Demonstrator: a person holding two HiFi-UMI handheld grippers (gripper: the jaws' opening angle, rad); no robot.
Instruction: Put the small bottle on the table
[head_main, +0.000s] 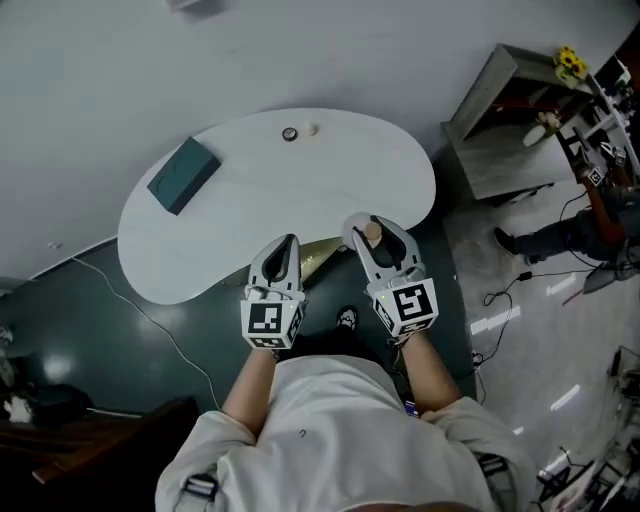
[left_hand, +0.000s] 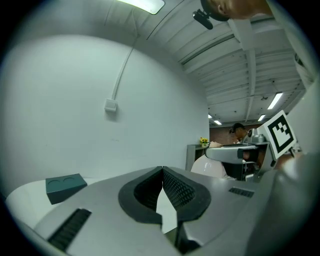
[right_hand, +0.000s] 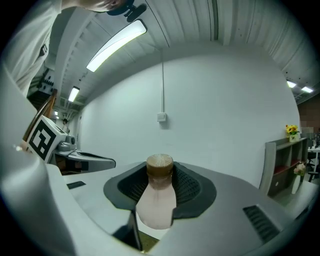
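The right gripper (head_main: 371, 227) is clamped on the small bottle (right_hand: 156, 199), apparently to carry it in over the white table's (head_main: 250, 200) 5 o'clock edge. The left gripper (head_main: 289, 243), jaws together, holds nothing.

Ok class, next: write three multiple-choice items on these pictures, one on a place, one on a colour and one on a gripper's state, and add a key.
1. In the head view, the box lies on the table's:
A. left part
B. right part
C. near edge

2. The bottle's cap is:
A. blue
B. brown
C. green

3. The right gripper is:
A. open and empty
B. shut on the box
C. shut on the bottle

Key:
1 A: the box sits towards the left end of the white top.
2 B: the right gripper view shows a brown cap.
3 C: the pads press on the bottle's sides.
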